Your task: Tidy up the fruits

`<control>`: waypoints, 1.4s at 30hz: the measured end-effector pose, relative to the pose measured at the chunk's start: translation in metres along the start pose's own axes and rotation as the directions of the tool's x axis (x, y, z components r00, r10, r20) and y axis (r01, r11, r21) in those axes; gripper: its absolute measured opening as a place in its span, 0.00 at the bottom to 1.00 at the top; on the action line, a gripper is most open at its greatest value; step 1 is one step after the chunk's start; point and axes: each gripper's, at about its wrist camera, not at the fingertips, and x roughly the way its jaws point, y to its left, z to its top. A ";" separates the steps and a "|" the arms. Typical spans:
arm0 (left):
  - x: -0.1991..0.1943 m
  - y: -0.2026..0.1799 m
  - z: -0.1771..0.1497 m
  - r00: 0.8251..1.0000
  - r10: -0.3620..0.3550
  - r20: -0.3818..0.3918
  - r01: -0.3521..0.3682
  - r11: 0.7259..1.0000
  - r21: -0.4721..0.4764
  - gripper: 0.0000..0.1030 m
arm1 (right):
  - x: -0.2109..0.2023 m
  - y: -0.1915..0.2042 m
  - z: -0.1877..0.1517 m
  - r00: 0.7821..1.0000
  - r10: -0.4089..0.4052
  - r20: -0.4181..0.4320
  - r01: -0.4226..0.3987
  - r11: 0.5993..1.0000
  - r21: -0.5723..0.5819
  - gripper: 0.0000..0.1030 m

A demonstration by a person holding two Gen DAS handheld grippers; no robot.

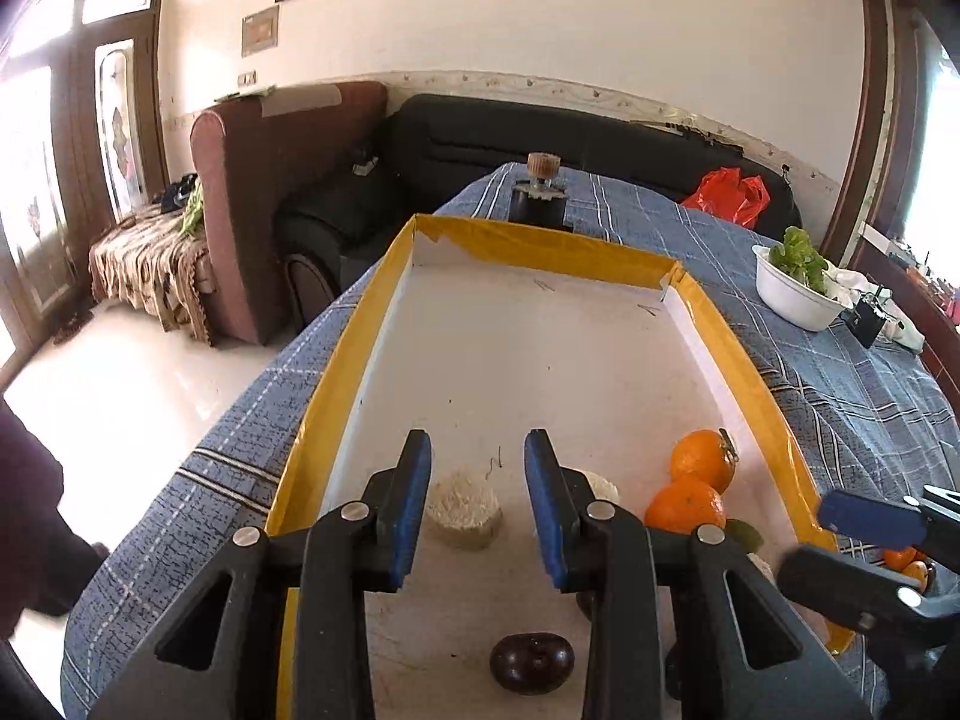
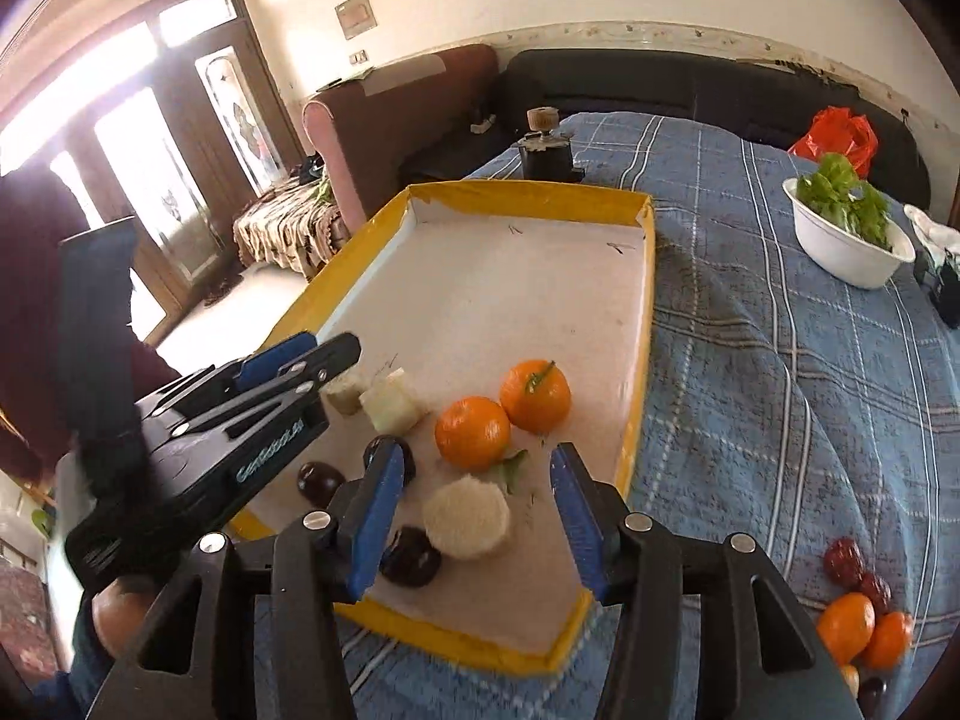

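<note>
Nearest us, our right gripper (image 2: 474,519) hangs open and empty above a pale chunk (image 2: 467,517) in the yellow-rimmed tray (image 2: 637,420); our left gripper (image 1: 477,504) too grips nothing. Beyond, two oranges (image 2: 504,414) could roll if nudged.

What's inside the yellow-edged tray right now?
Inside the tray: two oranges, three pale cut pieces and three dark round fruits. The left claw covers the near-left corner.

both wrist cameras look down along their own fingers, close over the near end of the yellow-rimmed tray (image 1: 624,252) (image 2: 528,195). they share it, the oranges (image 1: 702,459) (image 2: 534,396) and the far sofa.
</note>
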 end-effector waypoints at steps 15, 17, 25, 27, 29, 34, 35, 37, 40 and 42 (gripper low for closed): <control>-0.013 -0.006 0.002 0.995 0.037 0.090 -0.040 0.999 0.030 0.62 | -0.050 -0.040 -0.040 0.994 0.035 0.104 -0.038 0.999 0.022 0.63; -0.015 -0.006 0.003 0.993 0.053 0.103 -0.057 0.998 0.030 0.63 | -0.045 -0.047 -0.041 0.994 0.049 0.098 -0.053 0.998 0.043 0.63; -0.024 -0.005 0.006 0.967 0.185 0.175 -0.191 0.982 0.016 0.85 | -0.047 -0.053 -0.043 0.993 0.054 0.104 -0.060 0.997 0.051 0.65; -0.028 -0.004 0.007 0.959 0.203 0.197 -0.209 0.978 0.006 0.89 | -0.047 -0.052 -0.043 0.992 0.056 0.109 -0.061 0.997 0.045 0.65; -0.030 -0.001 0.008 0.956 0.209 0.206 -0.212 0.977 -0.006 0.90 | -0.049 -0.051 -0.042 0.992 0.056 0.115 -0.061 0.997 0.040 0.67; -0.027 0.004 0.009 0.962 0.199 0.186 -0.198 0.980 -0.024 0.90 | -0.048 -0.049 -0.043 0.992 0.050 0.114 -0.054 0.998 0.030 0.67; -0.027 0.005 0.009 0.963 0.198 0.182 -0.195 0.980 -0.030 0.90 | -0.048 -0.049 -0.043 0.992 0.049 0.115 -0.053 0.998 0.030 0.67; -0.026 0.007 0.010 0.965 0.195 0.177 -0.191 0.981 -0.040 0.90 | -0.048 -0.049 -0.043 0.992 0.048 0.115 -0.052 0.998 0.029 0.67; -0.025 0.009 0.010 0.966 0.195 0.170 -0.189 0.981 -0.049 0.90 | -0.047 -0.050 -0.043 0.993 0.049 0.110 -0.053 0.998 0.031 0.67; -0.024 0.010 0.010 0.967 0.194 0.165 -0.188 0.981 -0.053 0.90 | -0.046 -0.050 -0.043 0.993 0.050 0.107 -0.054 0.998 0.031 0.67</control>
